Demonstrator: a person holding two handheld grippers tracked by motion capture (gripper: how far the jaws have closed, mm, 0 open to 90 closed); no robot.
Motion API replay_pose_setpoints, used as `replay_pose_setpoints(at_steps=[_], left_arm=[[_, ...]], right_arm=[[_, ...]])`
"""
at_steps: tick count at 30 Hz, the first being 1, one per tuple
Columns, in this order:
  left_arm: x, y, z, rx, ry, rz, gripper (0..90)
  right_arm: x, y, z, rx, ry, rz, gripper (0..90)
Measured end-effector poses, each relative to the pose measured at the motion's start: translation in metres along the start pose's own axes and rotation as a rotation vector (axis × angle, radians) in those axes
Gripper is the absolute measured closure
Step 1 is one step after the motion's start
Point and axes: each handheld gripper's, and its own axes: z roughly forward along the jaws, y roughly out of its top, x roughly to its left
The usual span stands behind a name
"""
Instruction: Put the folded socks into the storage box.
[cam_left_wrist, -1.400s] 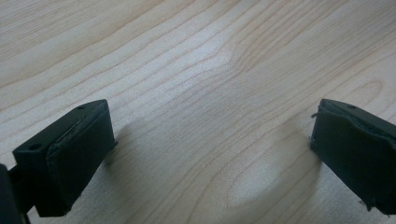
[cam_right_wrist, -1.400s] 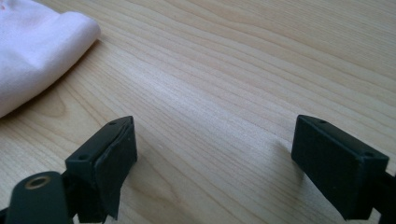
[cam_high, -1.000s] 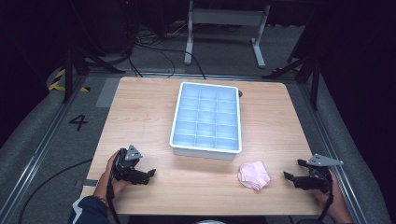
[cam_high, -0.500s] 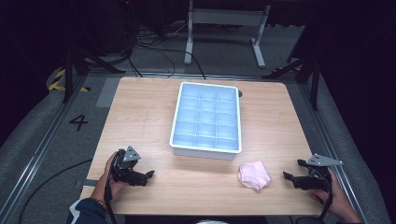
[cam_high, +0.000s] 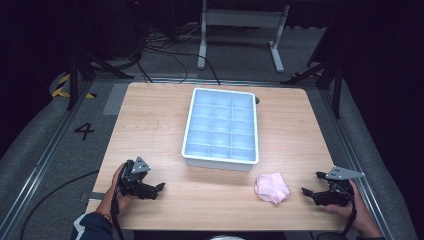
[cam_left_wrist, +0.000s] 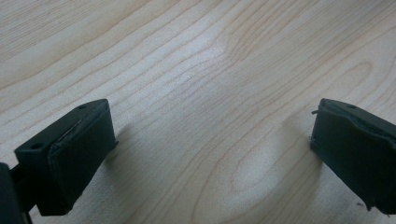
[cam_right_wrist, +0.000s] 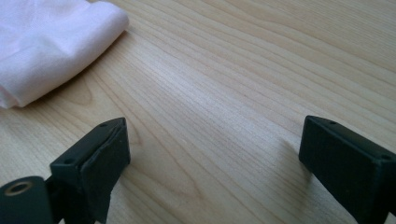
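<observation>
High view. I saw the wooden tabletop (cam_high: 150, 120) carrying a white compartment tray (cam_high: 221, 161), set lengthwise near the middle and divided into a grid of shallow cells, all of them pale and bare. A folded pink cloth (cam_high: 271, 187) lay on the tabletop just in front of the tray's near right corner, apart from the tray.

My left gripper (cam_high: 156, 188) rested low at the near left of the tabletop, held in the left hand (cam_high: 118, 186), its jaws pointing toward the middle. My right gripper (cam_high: 309, 192) sat at the near right edge in the right hand (cam_high: 350, 207), its jaws pointing toward the cloth and stopping short of it.

Left gripper view. The two black jaws stood wide apart over bare wood grain, with nothing between them.

Right gripper view. The jaws were likewise spread wide and empty; the cloth (cam_right_wrist: 51, 42) lay at the upper left, near the left jaw and not touching it.

Compared with the frames one second and half a second before, I found almost no change: the tray and cloth kept their places, the right gripper held its station, and the left gripper had shifted only very slightly.
</observation>
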Motion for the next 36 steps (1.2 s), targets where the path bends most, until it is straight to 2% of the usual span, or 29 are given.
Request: replay_pose_setpoints(at_steps=[4, 6, 9, 13, 16, 19, 22, 26, 28, 30, 31, 34, 36], left_arm=[[0.000, -0.001, 0.000, -0.004, 0.004, 0.000, 0.3], [0.000, -0.001, -0.001, -0.006, 0.007, 0.008, 0.3], [0.000, -0.001, 0.000, -0.003, 0.004, -0.002, 0.3], [0.000, -0.001, 0.000, -0.003, -0.002, 0.000, 0.3], [0.000, -0.001, 0.000, -0.005, -0.004, 0.002, 0.2], [0.000, -0.001, 0.000, -0.006, -0.004, 0.004, 0.2], [0.001, 0.000, 0.000, -0.004, -0.006, 0.006, 0.1], [0.001, 0.000, 0.000, -0.005, -0.005, 0.005, 0.1], [0.000, 0.000, 0.000, -0.005, -0.005, 0.004, 0.1], [-0.001, 0.000, 0.000, -0.003, 0.008, -0.002, 0.2], [-0.001, 0.000, 0.000, 0.000, 0.009, -0.003, 0.2], [-0.001, 0.000, 0.000, -0.001, 0.010, -0.004, 0.3], [-0.001, 0.000, 0.000, 0.000, 0.008, -0.005, 0.3]], right_arm=[[0.001, 0.007, 0.005, 0.010, -0.007, 0.009, 11.1], [0.006, 0.013, 0.009, 0.003, 0.016, -0.009, 21.3], [0.009, 0.016, 0.010, 0.000, 0.028, -0.019, 19.1], [0.014, 0.019, 0.005, -0.031, 0.058, -0.022, 22.7], [0.019, 0.026, 0.000, -0.053, 0.064, -0.034, 25.7], [0.026, 0.036, -0.001, -0.072, 0.089, -0.040, 28.4], [0.037, 0.047, 0.002, -0.071, 0.108, -0.087, 30.0], [0.052, 0.062, 0.007, -0.040, 0.144, -0.134, 30.9], [0.058, 0.067, 0.013, -0.022, 0.156, -0.142, 28.2], [0.064, 0.069, 0.022, 0.027, 0.155, -0.131, 24.2], [0.067, 0.069, 0.028, 0.066, 0.135, -0.134, 23.1], [0.072, 0.068, 0.040, 0.128, 0.105, -0.121, 20.5], [0.070, 0.068, 0.045, 0.150, 0.099, -0.066, 16.4]])
